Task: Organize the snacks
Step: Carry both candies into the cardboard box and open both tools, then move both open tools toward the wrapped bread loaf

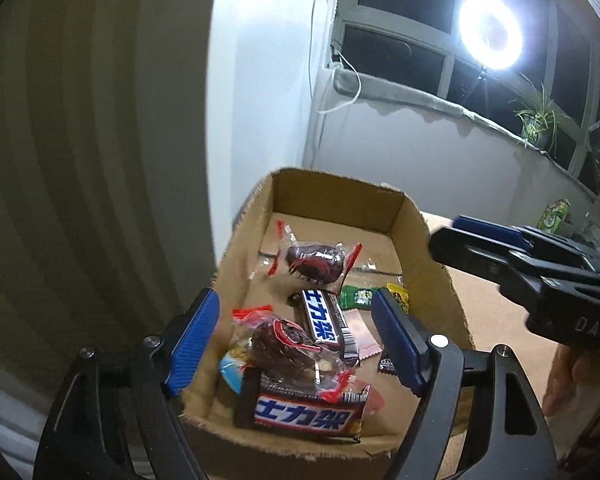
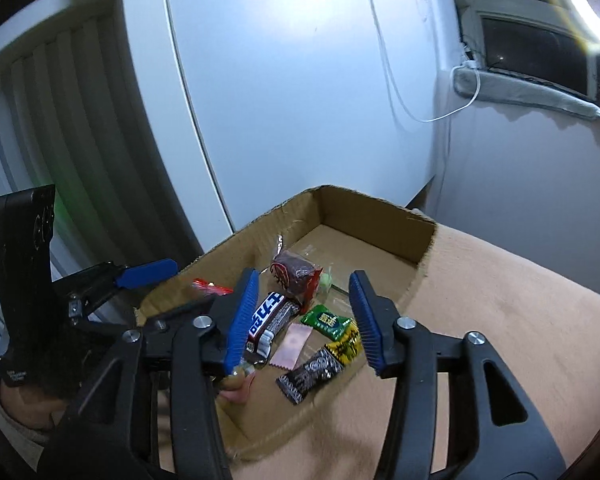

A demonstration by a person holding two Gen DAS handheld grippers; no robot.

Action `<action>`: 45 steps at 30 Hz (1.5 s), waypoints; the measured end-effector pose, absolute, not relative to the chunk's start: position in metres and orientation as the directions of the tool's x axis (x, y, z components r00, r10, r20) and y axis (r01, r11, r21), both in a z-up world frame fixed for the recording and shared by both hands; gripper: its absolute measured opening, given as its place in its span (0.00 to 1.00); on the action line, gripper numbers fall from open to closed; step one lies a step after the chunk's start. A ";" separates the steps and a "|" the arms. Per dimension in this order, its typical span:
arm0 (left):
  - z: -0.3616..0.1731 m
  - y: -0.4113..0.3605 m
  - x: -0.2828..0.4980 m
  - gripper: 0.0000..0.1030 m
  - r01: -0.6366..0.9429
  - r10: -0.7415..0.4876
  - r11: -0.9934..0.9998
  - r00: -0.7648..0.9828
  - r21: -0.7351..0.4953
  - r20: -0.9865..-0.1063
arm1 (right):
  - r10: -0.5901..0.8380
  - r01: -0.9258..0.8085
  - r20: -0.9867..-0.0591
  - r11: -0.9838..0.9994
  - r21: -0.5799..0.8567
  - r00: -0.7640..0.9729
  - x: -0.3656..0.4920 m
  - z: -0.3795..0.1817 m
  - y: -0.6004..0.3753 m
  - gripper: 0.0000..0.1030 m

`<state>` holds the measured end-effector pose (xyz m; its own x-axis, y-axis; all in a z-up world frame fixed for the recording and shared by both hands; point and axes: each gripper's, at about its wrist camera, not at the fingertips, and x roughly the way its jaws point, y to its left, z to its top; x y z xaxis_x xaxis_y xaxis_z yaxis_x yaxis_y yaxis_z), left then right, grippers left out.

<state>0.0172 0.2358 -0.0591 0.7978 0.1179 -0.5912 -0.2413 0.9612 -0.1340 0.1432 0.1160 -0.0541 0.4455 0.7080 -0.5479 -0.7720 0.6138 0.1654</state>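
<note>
A tan cloth-covered surface [image 2: 500, 320] stands against a white wall, with a dark window and a glaring ring light [image 1: 491, 31] off to one side and a potted plant [image 1: 538, 122] on the sill.

The left gripper [image 1: 296, 340] has its blue-padded fingers [image 1: 194, 338] spread wide with nothing clamped between the pads. It hangs over the near end of an open cardboard box [image 1: 340, 192]. Directly below its gap lie a clear-wrapped dark cake [image 1: 284, 346] and, nearer the box's front wall, a Snickers bar [image 1: 306, 412] lying crosswise. A second Snickers bar [image 1: 326, 322] lies lengthwise just beyond, and another wrapped dark cake [image 1: 314, 264] sits farther toward the middle of the box.

The right gripper [image 2: 304, 320] is likewise parted, its pads gripping nothing, poised above the box's right side. Under its gap lie a green candy packet [image 2: 326, 320], a yellow-and-black packet [image 2: 346, 344], a black patterned packet [image 2: 310, 374] and a small pink sachet [image 2: 294, 344], all on the box floor close together. The lengthwise Snickers bar lies just beside its left finger.

In the left wrist view the right gripper reaches in from the right, above the box's right wall. A green can [image 1: 556, 216] stands far back on the surface, well apart from the box.
</note>
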 end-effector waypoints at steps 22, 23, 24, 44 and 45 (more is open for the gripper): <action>-0.030 0.209 0.005 0.77 -0.194 0.117 0.977 0.840 -0.093 -0.530 | 0.677 -0.709 -0.508 0.684 0.170 0.532 0.091 -0.051 0.053 0.81; -0.029 0.207 0.005 0.77 -0.186 0.108 0.978 0.841 -0.096 -0.529 | 0.672 -0.703 -0.512 0.690 0.171 0.535 0.090 -0.052 0.047 0.81; -0.028 0.204 0.005 0.77 -0.175 0.095 0.979 0.844 -0.103 -0.528 | 0.666 -0.697 -0.516 0.696 0.171 0.539 0.088 -0.054 0.040 0.81; -0.038 0.044 0.056 0.77 0.186 -0.265 0.964 0.766 -0.192 -0.586 | 0.441 -0.387 -0.543 0.896 0.218 0.715 0.100 -0.077 -0.168 0.81; -0.039 0.037 0.058 0.77 0.196 -0.273 0.962 0.761 -0.192 -0.589 | 0.432 -0.373 -0.541 0.901 0.222 0.722 0.100 -0.077 -0.177 0.81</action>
